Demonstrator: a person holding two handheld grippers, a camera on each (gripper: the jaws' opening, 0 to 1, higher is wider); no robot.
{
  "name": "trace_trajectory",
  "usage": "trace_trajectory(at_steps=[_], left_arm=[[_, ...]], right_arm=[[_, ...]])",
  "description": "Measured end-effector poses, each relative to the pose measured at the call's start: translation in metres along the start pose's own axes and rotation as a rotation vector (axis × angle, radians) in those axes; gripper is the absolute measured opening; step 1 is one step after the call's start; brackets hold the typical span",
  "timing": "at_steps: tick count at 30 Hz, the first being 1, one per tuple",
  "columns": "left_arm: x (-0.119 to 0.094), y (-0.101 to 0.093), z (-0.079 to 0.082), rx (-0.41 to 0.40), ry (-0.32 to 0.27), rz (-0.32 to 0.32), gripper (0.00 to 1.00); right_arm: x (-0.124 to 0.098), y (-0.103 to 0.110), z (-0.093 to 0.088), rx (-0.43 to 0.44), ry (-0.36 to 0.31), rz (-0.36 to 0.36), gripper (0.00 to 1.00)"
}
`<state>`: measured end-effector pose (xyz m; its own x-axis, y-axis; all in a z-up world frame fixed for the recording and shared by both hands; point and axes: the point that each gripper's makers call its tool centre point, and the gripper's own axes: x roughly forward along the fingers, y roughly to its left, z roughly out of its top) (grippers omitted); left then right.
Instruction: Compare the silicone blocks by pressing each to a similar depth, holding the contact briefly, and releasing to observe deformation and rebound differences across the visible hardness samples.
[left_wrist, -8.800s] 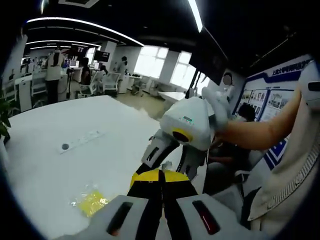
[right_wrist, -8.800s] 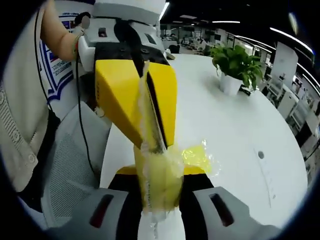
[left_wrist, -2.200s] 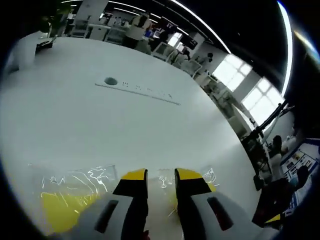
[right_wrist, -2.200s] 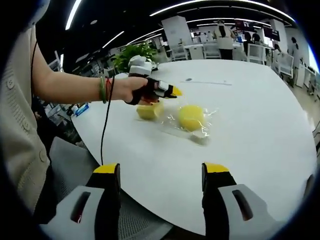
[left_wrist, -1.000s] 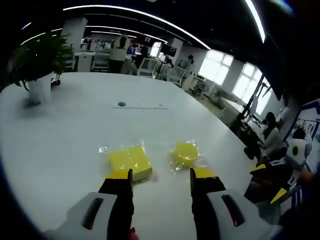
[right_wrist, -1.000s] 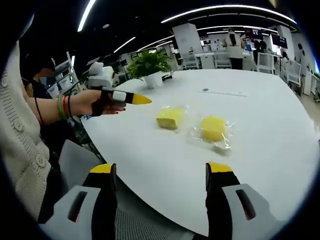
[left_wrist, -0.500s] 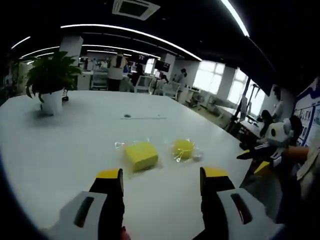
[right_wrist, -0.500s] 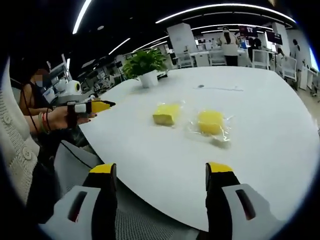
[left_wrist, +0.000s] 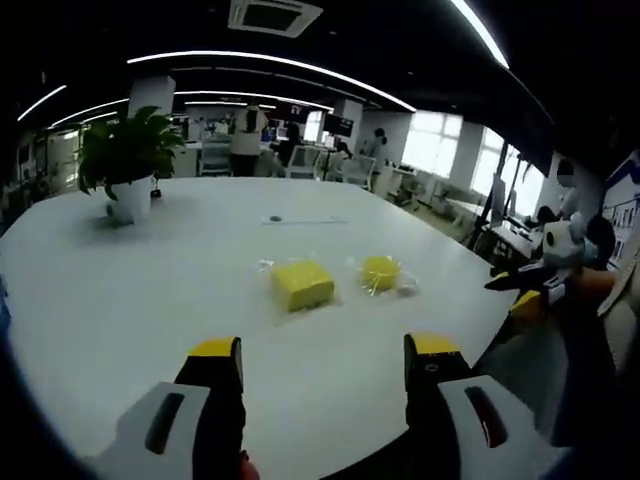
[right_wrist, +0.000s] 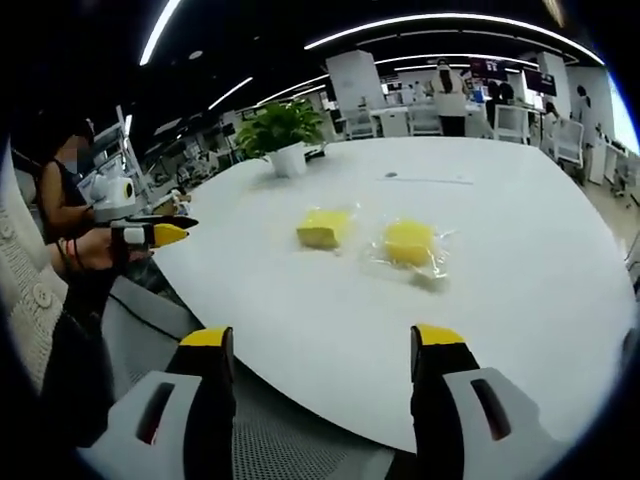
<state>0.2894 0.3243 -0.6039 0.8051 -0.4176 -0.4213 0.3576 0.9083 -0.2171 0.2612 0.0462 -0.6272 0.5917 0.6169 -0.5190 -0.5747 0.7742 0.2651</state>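
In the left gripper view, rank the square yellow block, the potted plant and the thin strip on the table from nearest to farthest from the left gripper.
1. Square yellow block, just ahead, centre.
2. Thin strip, mid-table beyond.
3. Potted plant, far left.

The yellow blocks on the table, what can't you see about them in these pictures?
- Square yellow block, left gripper view: underside hidden against the white table.
- Round yellow block, right gripper view: its clear wrapper blurs the edges.
- Both views: blocks too small and far to judge softness or dents.
- Left tool and right tool: bodies cut off by the bottom edge.
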Motion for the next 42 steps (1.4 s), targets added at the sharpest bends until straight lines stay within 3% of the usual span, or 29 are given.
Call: trace_trajectory(at_steps=[4,12,17,22,27,37,42], left_arm=[[-0.004,0.000,0.003,-0.006,-0.020,0.004,0.66],[-0.007,-0.003,0.008,0.027,-0.024,-0.007,0.66],[-0.005,-0.003,0.005,-0.009,-0.022,-0.009,0.66],[-0.002,-0.010,0.004,-0.063,-0.026,-0.048,0.55],[-0.001,-0.007,0.003,-0.056,-0.022,-0.016,0.66],[-0.009,-0.005,0.003,-0.067,-0.033,-0.037,0.58],[-0.011,0.000,0.002,-0.062,-0.032,-0.029,0.64]], right_arm=[[-0.005,0.000,0.005,0.041,-0.047,0.003,0.67],[-0.011,-0.007,-0.001,0.049,-0.038,-0.019,0.66],[-0.010,-0.008,0.000,0.034,-0.043,-0.029,0.66],[-0.012,-0.010,0.000,0.034,-0.039,-0.040,0.66],[-0.016,-0.012,0.000,0.021,-0.027,-0.037,0.66],[-0.014,-0.011,-0.003,0.022,-0.007,-0.026,0.64],[-0.012,-0.005,-0.001,0.016,-0.016,-0.012,0.62]])
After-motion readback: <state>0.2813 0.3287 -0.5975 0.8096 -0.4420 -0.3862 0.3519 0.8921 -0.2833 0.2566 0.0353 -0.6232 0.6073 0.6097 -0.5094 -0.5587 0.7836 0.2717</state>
